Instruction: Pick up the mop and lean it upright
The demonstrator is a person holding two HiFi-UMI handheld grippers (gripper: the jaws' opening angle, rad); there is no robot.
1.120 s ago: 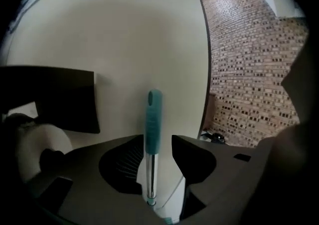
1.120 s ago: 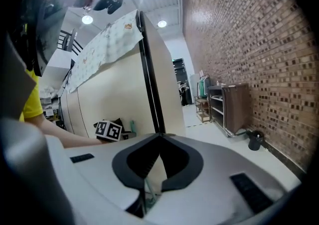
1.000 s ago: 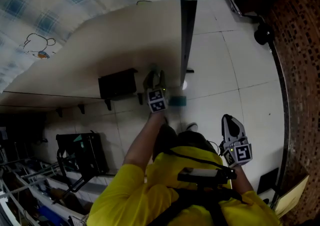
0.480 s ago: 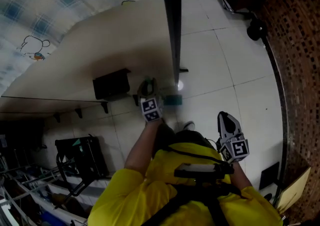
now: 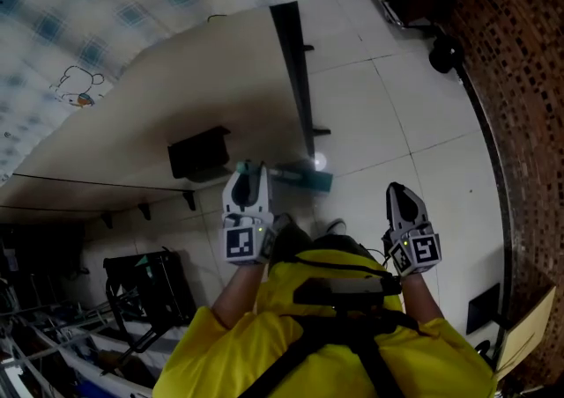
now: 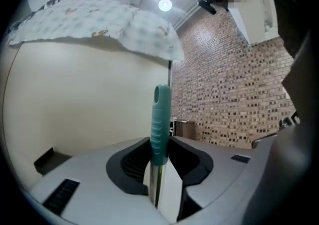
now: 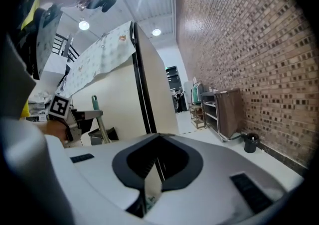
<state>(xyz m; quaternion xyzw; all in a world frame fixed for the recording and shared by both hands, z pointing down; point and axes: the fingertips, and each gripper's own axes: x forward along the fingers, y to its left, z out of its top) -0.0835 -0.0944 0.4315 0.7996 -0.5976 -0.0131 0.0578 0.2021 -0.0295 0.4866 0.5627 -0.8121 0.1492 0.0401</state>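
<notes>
Left claw (image 5: 248,178) clamped on mop handle (image 6: 160,119), jaws just closed in. Teal grip upright above jaws, metal shaft below. Cream panel (image 5: 176,88) with dark edge post (image 5: 295,62) close ahead; brick wall (image 5: 520,79) at right. Right claw (image 5: 401,202) closed, empty, apart at right over tiled floor (image 5: 397,114). Both claws point forward.

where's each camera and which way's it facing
head view: on the head, down at floor; yellow shirt, left gripper, right gripper
left gripper view: on that gripper, level toward cream wall; fingers just closed on the mop handle
right gripper view: on that gripper, toward brick wall; fingers shut, empty
shared: mop handle in all three
</notes>
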